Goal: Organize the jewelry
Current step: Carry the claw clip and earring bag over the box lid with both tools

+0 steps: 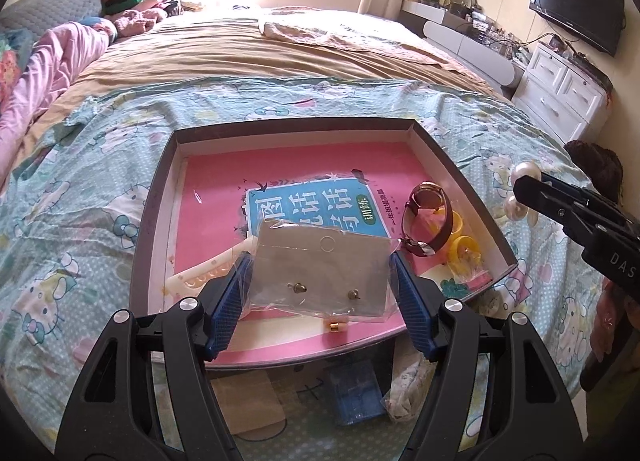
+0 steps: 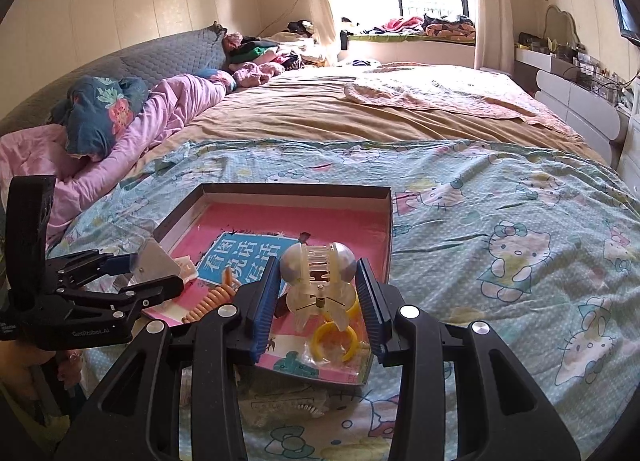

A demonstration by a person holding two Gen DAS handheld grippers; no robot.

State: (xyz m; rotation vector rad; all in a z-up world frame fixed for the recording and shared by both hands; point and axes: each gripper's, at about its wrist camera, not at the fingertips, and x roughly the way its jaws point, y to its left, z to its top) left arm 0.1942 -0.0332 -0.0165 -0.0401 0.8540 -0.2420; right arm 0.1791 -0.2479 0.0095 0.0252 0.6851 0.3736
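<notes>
My left gripper [image 1: 320, 285] is shut on a clear bag with an earring card [image 1: 320, 261], two small studs pinned to it. It hangs over a shallow dark box [image 1: 154, 201] lined with a pink book [image 1: 304, 177]. In the box lie a brown-strap watch [image 1: 428, 217], bagged yellow rings [image 1: 464, 249], a white comb [image 1: 204, 275] and a small gold bead [image 1: 338, 325]. My right gripper [image 2: 320, 301] is shut on a translucent hair claw clip [image 2: 318, 281] above the box's near right corner. An orange spiral hair tie [image 2: 214, 299] lies by the left pad.
The box rests on a Hello Kitty sheet [image 1: 80, 221] across a large bed. Under its near edge lie a blue plastic case [image 1: 356, 393], a brown card [image 1: 248, 401] and a crumpled bag [image 1: 404, 389]. White drawers [image 1: 560, 93] stand to the right.
</notes>
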